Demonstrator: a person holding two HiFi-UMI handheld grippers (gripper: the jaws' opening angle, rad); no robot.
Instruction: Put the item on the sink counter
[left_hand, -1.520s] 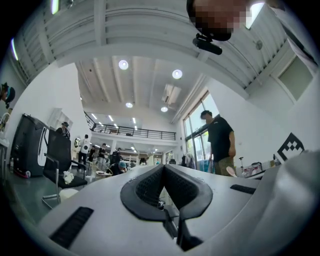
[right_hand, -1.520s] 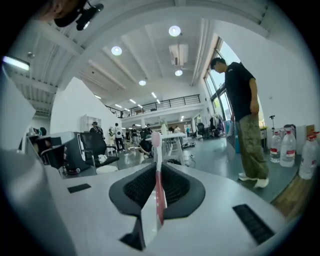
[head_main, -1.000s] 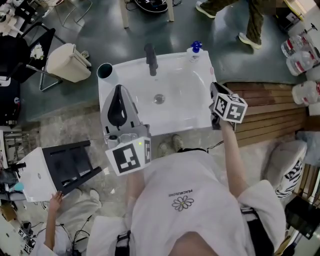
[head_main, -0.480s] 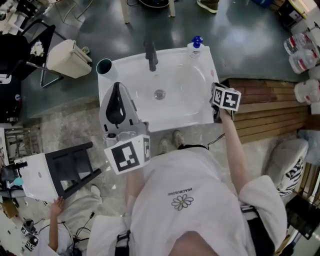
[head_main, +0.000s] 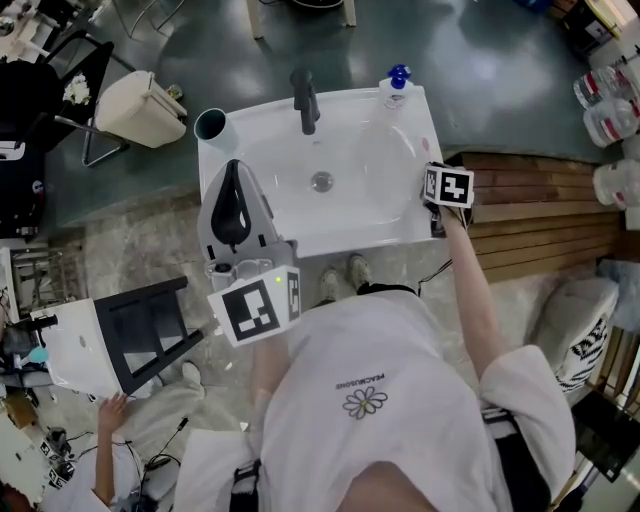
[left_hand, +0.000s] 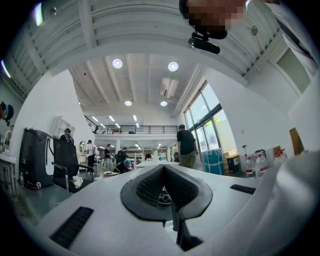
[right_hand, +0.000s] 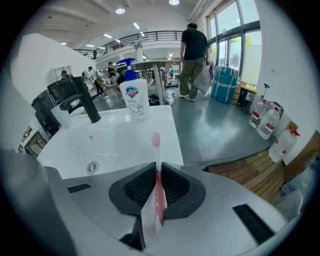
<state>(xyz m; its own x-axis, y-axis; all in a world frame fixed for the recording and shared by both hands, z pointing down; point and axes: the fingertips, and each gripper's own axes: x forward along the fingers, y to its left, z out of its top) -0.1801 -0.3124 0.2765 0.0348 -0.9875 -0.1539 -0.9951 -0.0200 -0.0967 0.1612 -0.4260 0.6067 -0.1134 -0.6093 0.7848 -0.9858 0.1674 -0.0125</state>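
A white sink counter (head_main: 385, 232) with a black faucet (head_main: 304, 100) stands below me. My right gripper (head_main: 434, 198) hovers at the counter's right rim, shut on a pink and white toothbrush (right_hand: 157, 190). The brush head pokes out past the jaws over the counter's right side (right_hand: 172, 142) in the right gripper view, where the right gripper (right_hand: 156, 167) points toward the faucet (right_hand: 86, 102). My left gripper (head_main: 236, 192) is held above the counter's left front corner. In the left gripper view the left gripper (left_hand: 164, 171) points up and away at the room, jaws together with nothing between them.
A soap bottle (head_main: 398, 88) stands at the counter's back right corner and a dark cup (head_main: 212, 128) at the back left. A beige bin (head_main: 140, 108) sits left, a black stool (head_main: 145, 330) lower left, wooden slats (head_main: 530, 215) right. A person (right_hand: 194, 52) stands beyond.
My right gripper with the toothbrush has moved forward and down along the counter's right edge. The left gripper has hardly shifted.
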